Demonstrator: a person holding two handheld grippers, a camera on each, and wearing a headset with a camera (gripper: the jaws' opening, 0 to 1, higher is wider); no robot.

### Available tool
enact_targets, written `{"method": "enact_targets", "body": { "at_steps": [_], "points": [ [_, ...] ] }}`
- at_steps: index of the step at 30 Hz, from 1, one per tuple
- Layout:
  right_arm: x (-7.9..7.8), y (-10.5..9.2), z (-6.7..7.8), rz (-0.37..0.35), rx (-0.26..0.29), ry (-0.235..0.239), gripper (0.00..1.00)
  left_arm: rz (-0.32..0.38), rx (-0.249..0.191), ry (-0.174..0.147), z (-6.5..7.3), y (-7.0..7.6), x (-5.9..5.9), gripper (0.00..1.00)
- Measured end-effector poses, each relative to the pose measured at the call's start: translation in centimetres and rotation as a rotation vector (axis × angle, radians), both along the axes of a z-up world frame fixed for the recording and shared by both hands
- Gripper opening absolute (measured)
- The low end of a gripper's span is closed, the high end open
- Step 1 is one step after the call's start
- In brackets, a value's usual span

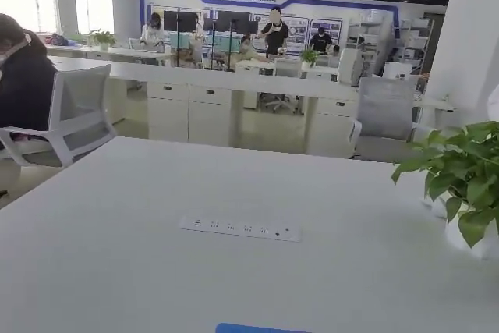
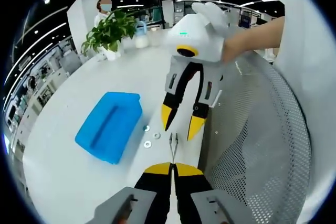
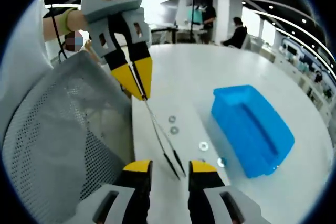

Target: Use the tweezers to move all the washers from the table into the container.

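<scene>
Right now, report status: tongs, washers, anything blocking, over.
Left tongs shut on tweezers, right tongs open. Washers on table beside blue container. Mesh chair close alongside.

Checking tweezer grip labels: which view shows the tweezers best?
Right gripper view: the tweezers show full length, both arms, from the left gripper clamped on them down to the tips. Left gripper view gives them end-on and foreshortened, just the tips past the shut gripper. Head view aims at the far tabletop.
</scene>
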State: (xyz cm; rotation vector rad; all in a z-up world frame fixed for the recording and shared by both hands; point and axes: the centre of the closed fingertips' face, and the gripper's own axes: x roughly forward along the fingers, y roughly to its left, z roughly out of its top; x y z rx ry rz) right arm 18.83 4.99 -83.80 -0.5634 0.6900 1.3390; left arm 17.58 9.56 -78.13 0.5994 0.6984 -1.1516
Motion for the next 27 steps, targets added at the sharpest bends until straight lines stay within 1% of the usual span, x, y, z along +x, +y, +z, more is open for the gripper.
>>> {"method": "enact_targets", "body": {
  "at_steps": [3,7,9,11,14,15,19,20,21,22,24,27],
  "points": [
    [-0.2,0.9,-0.5,0.027,-0.005,0.01,0.24,0.001,0.001,-0.004,0.5,0.0,-0.3,0.0],
    [-0.2,1.8,-0.7,0.056,0.002,0.026,0.24,0.004,-0.003,-0.004,0.9,0.1,-0.7,0.0],
    [-0.3,1.9,-0.8,0.08,-0.009,0.024,0.23,0.0,0.004,-0.005,1.1,0.2,-0.9,0.0],
    [-0.2,2.0,-1.0,0.106,-0.029,0.005,0.22,-0.001,0.005,-0.007,1.2,0.2,-1.0,0.0],
    [-0.3,2.5,-0.8,0.136,-0.023,-0.002,0.19,-0.002,0.005,-0.013,1.6,0.2,-1.2,0.0],
    [-0.3,2.7,-0.8,0.143,-0.019,-0.002,0.18,-0.006,0.012,-0.025,1.7,0.3,-1.3,0.0],
    [-0.6,3.5,-0.9,0.18,-0.009,-0.008,0.12,-0.02,0.028,-0.048,2.3,0.3,-1.3,0.0],
    [-0.7,3.7,-0.9,0.186,-0.006,-0.009,0.09,-0.025,0.035,-0.052,2.3,0.3,-1.3,0.0],
    [-0.7,4.1,-0.9,0.196,0.004,-0.015,0.08,-0.033,0.043,-0.062,2.4,0.4,-1.3,0.0],
    [-0.6,4.2,-0.9,0.19,0.008,-0.015,0.08,-0.045,0.063,-0.08,2.6,0.6,-1.2,0.0],
    [-0.4,4.7,-0.7,0.18,0.03,-0.012,0.08,-0.054,0.083,-0.087,2.8,0.7,-1.0,0.0],
    [0.1,5.3,-0.4,0.164,0.053,-0.025,0.08,-0.068,0.114,-0.101,3.1,1.0,-0.7,0.0]
  ]
}}
